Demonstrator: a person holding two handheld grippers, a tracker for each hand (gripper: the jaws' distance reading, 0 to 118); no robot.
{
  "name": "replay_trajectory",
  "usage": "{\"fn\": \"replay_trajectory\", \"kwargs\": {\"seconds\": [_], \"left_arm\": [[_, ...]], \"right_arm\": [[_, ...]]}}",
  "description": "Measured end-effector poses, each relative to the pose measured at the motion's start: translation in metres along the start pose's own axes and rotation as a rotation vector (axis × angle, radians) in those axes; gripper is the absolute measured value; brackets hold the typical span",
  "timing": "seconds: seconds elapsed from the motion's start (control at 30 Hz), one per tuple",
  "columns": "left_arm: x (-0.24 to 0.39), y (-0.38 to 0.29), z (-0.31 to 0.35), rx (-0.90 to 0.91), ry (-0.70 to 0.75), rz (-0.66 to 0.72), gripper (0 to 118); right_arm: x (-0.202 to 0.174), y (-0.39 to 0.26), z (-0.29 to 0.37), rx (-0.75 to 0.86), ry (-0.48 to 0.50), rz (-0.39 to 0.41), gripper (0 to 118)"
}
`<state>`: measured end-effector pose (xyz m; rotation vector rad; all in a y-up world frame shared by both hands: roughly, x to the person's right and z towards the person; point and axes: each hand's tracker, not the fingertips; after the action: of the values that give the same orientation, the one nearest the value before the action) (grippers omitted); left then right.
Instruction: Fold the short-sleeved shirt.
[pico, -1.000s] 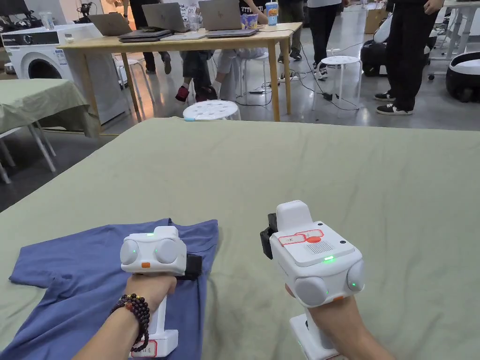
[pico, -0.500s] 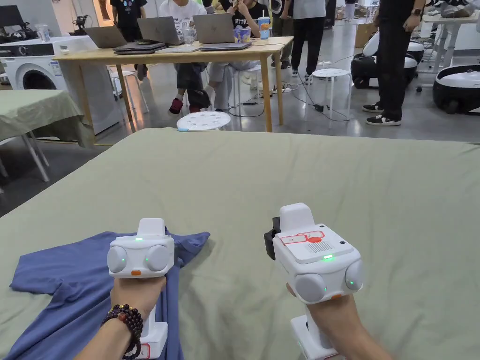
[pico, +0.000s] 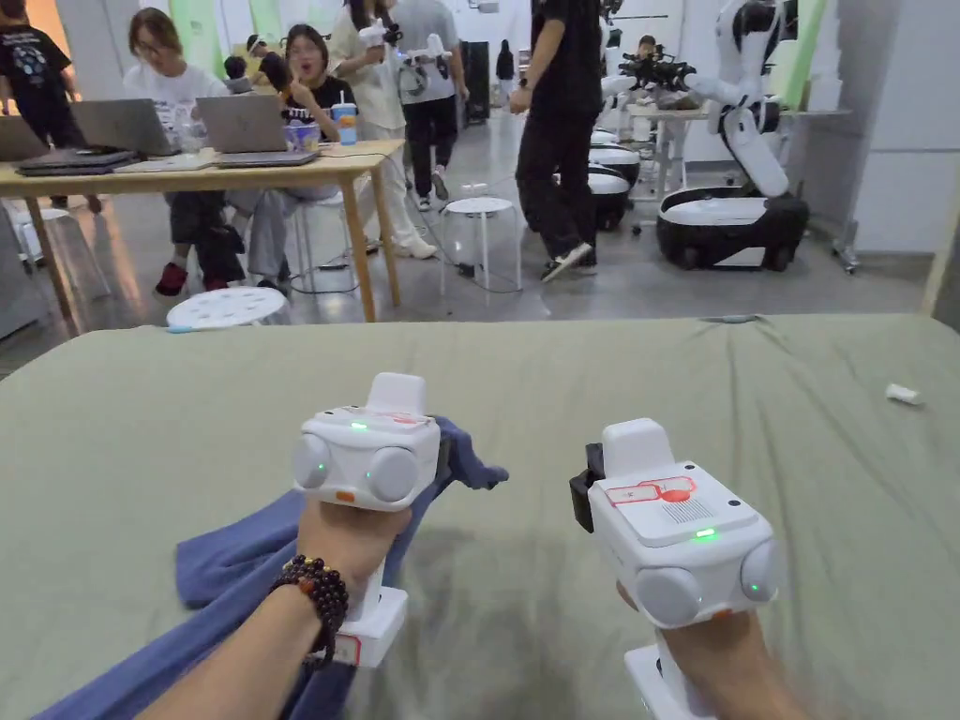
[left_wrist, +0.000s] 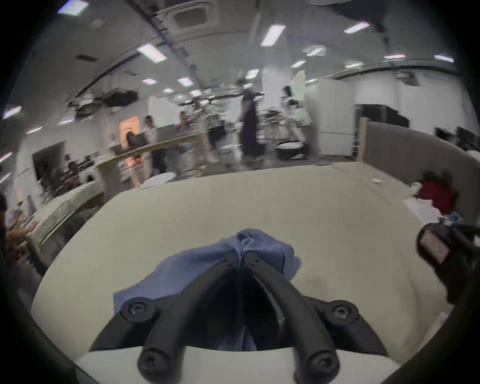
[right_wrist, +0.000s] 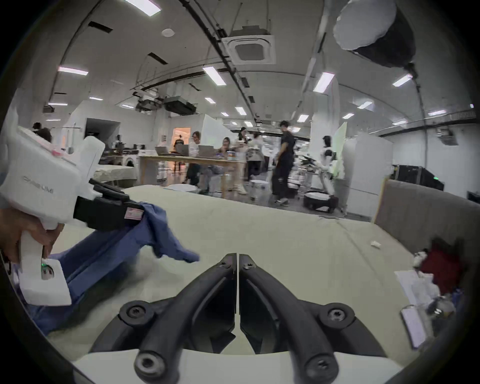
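Shirt (pico: 234, 572): blue, short-sleeved, bunched and unfolded on the green-covered tabletop (pico: 656, 394), trailing from my near left up to the left gripper (left_wrist: 240, 256). In the left gripper view its fingers (left_wrist: 255, 259) are closed on a gathered peak of cloth, which is raised off the cover; a loose flap hangs past the pinch toward the right. The right gripper (right_wrist: 237, 256) is beside it over bare cover, fingers pressed together on nothing, apart from the cloth.

Risks, as I judge them. (1) The hold is a narrow pinch on a bunched ridge; a quick pull could slide the cloth out, or I may have caught more than one layer and so drag the body along with the edge. (2) With one hold only, the rest of the shirt sags and twists, so a spread from here would likely leave creases or a skewed hem. (3) The right fingers must open before they can take a second corner; the hanging flap is the nearest target, and it swings with the left hand, so a grab could miss or nip the cover beneath. (4) The cover itself is wrinkled and may ruck up under a dragged shirt.
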<state>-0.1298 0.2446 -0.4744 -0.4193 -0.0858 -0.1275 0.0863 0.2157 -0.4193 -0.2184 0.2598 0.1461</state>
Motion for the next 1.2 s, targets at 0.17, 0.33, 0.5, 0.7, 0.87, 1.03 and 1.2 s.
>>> {"fn": "replay_trajectory", "kwargs": {"seconds": [0.17,0.33,0.5,0.7,0.87,1.03,1.2], "left_arm": [[0.153,0.022,-0.029,0.002,-0.305,-0.020,3],[0.271,0.019,-0.036,0.004,-0.567,-0.074,3],[0.336,-0.024,-0.054,-0.165,-0.569,-0.238,3],[0.339,-0.057,-0.070,-0.231,-0.548,-0.208,27],[0.314,-0.042,-0.069,-0.089,-0.448,-0.155,118],[0.246,-0.006,-0.053,-0.020,-0.398,-0.021,118],[0.148,-0.011,-0.027,0.037,-0.199,-0.044,21]], "right_arm": [[0.103,-0.014,0.042,-0.017,-0.186,-0.016,2],[0.185,-0.031,0.073,-0.051,-0.363,-0.062,2],[0.230,-0.052,0.092,-0.089,-0.444,-0.082,2],[0.236,-0.067,0.091,-0.119,-0.441,-0.077,2],[0.218,-0.065,0.083,-0.118,-0.404,-0.055,2],[0.189,-0.052,0.063,-0.103,-0.336,-0.062,5],[0.146,-0.037,0.038,-0.077,-0.271,-0.044,5]]}}
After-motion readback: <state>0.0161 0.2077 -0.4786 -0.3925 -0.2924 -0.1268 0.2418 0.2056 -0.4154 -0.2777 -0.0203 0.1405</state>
